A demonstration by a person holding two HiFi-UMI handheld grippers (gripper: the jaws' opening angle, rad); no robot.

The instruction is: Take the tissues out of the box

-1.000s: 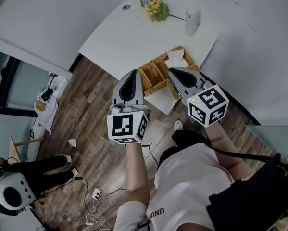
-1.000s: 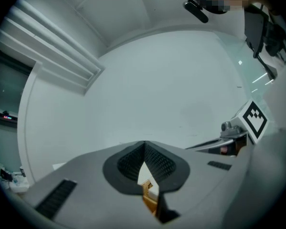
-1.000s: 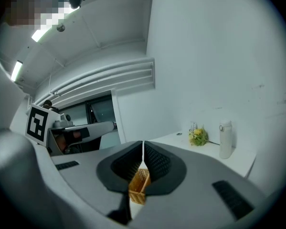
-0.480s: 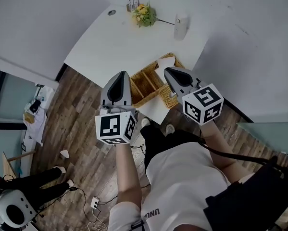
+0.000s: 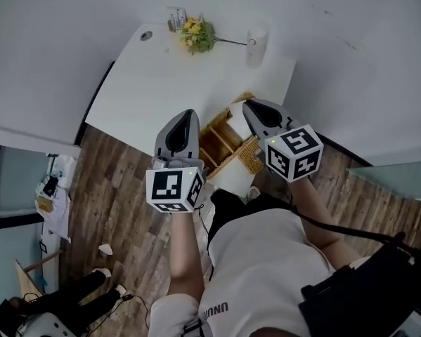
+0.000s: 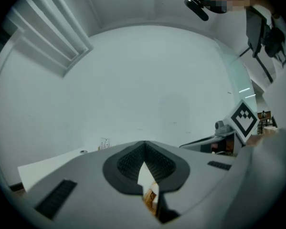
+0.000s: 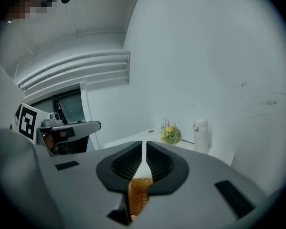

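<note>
While I hover over the wicker box (image 5: pixel 228 146) at the table's (image 5: pixel 175 76) near edge, left claw (image 5: pixel 188 113) and right claw (image 5: pixel 247 106) are both closed, empty. White tissue (image 5: pixel 235 111) sits in the box's far right corner, beside the right claw.

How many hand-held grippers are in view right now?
2. The left hand-held gripper hovers at the wicker basket's left, the right hand-held gripper at its right. None seems hidden.
</note>
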